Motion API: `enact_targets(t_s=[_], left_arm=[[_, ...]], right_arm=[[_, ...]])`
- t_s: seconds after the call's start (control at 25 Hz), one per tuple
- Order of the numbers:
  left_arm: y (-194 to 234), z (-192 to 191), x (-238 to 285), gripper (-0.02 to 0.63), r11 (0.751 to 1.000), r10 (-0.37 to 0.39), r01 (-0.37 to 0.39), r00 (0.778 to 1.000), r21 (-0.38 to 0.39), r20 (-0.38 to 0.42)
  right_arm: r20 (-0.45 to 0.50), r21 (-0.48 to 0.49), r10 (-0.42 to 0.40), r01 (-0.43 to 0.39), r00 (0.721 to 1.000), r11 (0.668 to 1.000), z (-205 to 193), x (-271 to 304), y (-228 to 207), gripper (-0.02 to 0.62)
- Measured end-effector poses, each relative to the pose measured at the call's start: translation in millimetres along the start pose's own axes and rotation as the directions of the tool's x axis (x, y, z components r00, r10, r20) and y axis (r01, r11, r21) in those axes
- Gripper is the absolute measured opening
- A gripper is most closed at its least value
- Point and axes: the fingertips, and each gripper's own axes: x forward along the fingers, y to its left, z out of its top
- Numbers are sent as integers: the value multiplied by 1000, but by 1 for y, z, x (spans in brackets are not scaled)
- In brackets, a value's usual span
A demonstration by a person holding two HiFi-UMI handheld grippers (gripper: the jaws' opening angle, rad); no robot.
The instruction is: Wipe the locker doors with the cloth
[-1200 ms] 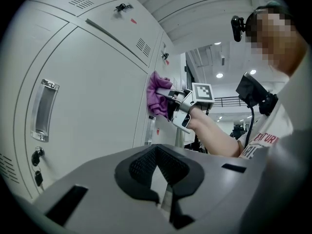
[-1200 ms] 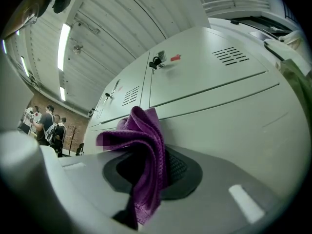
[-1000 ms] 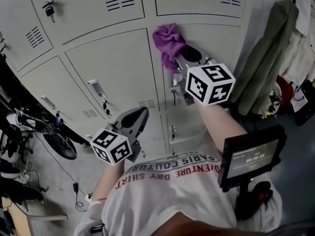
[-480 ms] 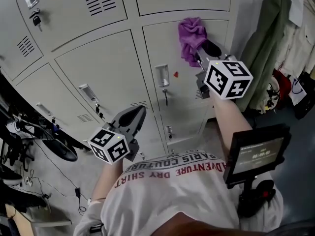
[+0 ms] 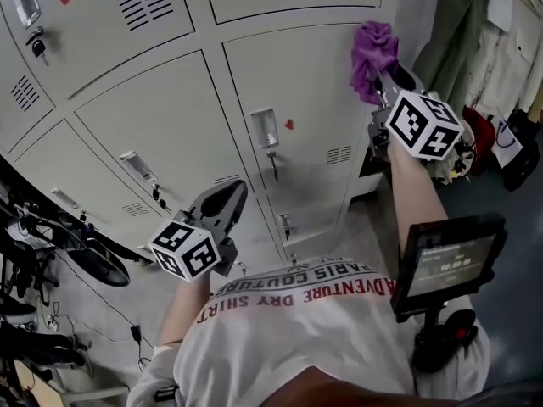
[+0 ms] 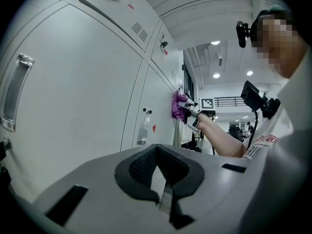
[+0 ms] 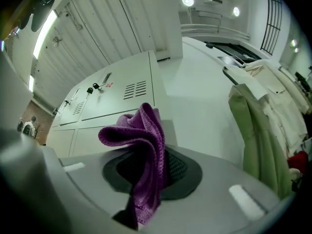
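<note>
Purple cloth sat clamped in my right gripper at the right edge of the locker door, whose face lay leftward. My left gripper, closed and empty, hung lower, farther off.

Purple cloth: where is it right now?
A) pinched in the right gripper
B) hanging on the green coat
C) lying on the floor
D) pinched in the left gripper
A: the purple cloth is squeezed between the fingers of the right gripper, up against a locker door, while the left gripper is shut with nothing in it.
</note>
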Motion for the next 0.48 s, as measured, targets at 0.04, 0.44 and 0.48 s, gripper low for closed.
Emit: enact_targets(t_s=[0.04, 0.44, 0.48], left_arm=[[-1, -1, 1, 2, 1000, -2, 3, 1000, 1, -3], [-2, -2, 4, 2, 1000, -1, 1, 1000, -2, -20], [-1, -2, 3, 2, 1000, 3, -3, 1000, -5, -21]], right_arm=[[5, 3, -13, 13, 1000, 1000, 0, -1, -5, 60], [44, 130, 59, -64, 997, 989, 9, -15, 18, 58], [50, 127, 89, -95, 995, 987, 9, -17, 31, 58]])
